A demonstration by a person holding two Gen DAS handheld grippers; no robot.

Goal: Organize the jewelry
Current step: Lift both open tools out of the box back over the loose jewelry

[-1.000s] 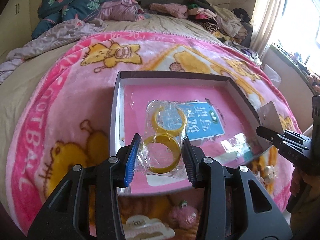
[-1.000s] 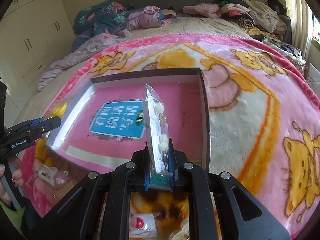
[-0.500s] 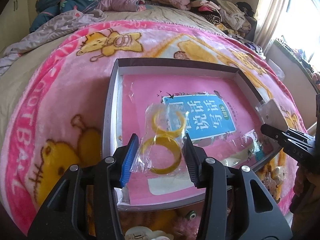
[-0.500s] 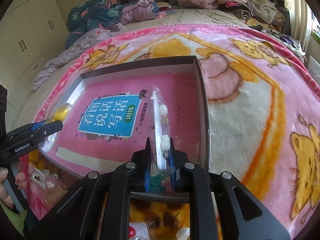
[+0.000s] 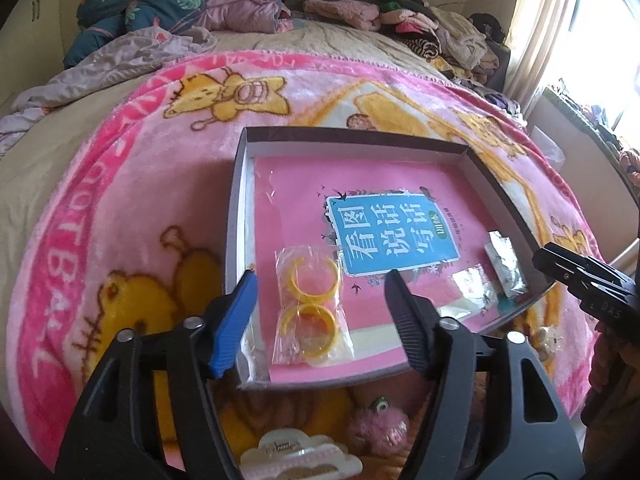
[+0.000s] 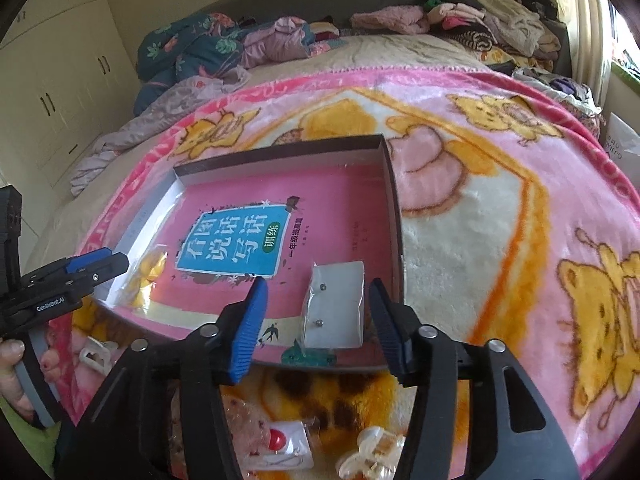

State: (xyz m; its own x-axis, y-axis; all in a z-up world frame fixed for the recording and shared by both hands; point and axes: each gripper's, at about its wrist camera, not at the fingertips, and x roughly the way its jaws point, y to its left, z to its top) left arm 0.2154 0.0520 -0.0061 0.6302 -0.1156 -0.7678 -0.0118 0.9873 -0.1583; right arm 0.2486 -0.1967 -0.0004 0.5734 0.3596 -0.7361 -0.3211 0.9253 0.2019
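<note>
Left wrist view shows my left gripper (image 5: 320, 292) spread wide around the bagged yellow bangles (image 5: 310, 306), my right gripper (image 6: 316, 308) likewise wide around the earring packet (image 6: 336, 310), both lying freed in the box (image 5: 236, 216).

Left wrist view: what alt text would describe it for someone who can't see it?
Open left tongs hover over a clear bag of yellow rings lying in a shallow box on a pink blanket. A pink book lines the box, a small packet lies at its right, and the right tongs reach in from the right.
</note>
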